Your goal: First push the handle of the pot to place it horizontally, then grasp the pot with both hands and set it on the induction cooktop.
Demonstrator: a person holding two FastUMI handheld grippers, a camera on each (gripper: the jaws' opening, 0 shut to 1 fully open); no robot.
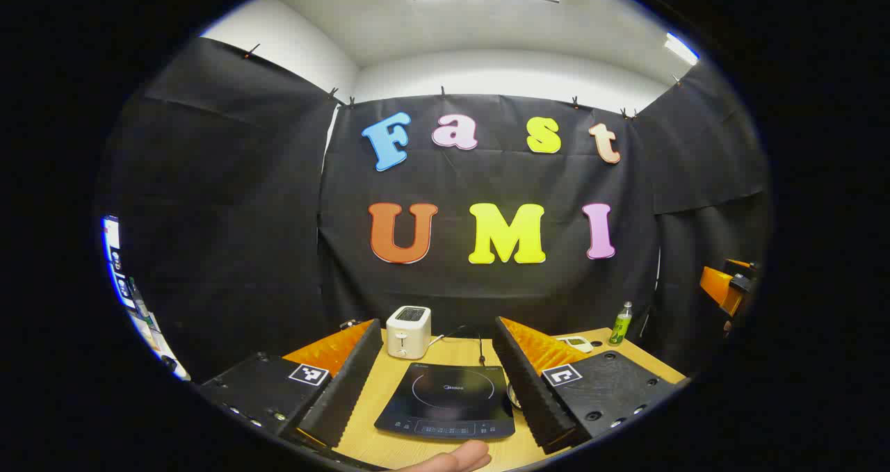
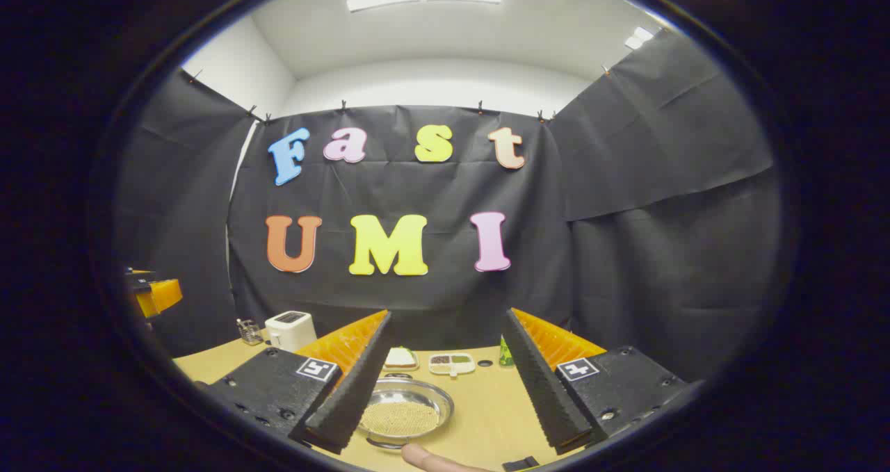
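Steel pot point(image 2: 407, 409) beside induction cooktop point(image 1: 448, 401): probably rigid, smooth, slippery; best gripped at opposite rims. Left gripper point(image 1: 438, 381), right gripper point(image 2: 445, 381): both spread wide, empty.

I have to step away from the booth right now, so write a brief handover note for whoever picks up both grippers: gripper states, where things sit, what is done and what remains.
Left gripper: open, held above the table, holding nothing, facing the induction cooktop.
Right gripper: open, holding nothing, facing the pot, a shallow metal one with pale grains inside.
Cooktop: on the wooden table, nothing on it, in front of the white toaster.
Pot: on the table; its handle cannot be made out.
Done: nothing that can be seen.
Left: push the handle horizontal, grasp the pot with both grippers, set it on the cooktop.
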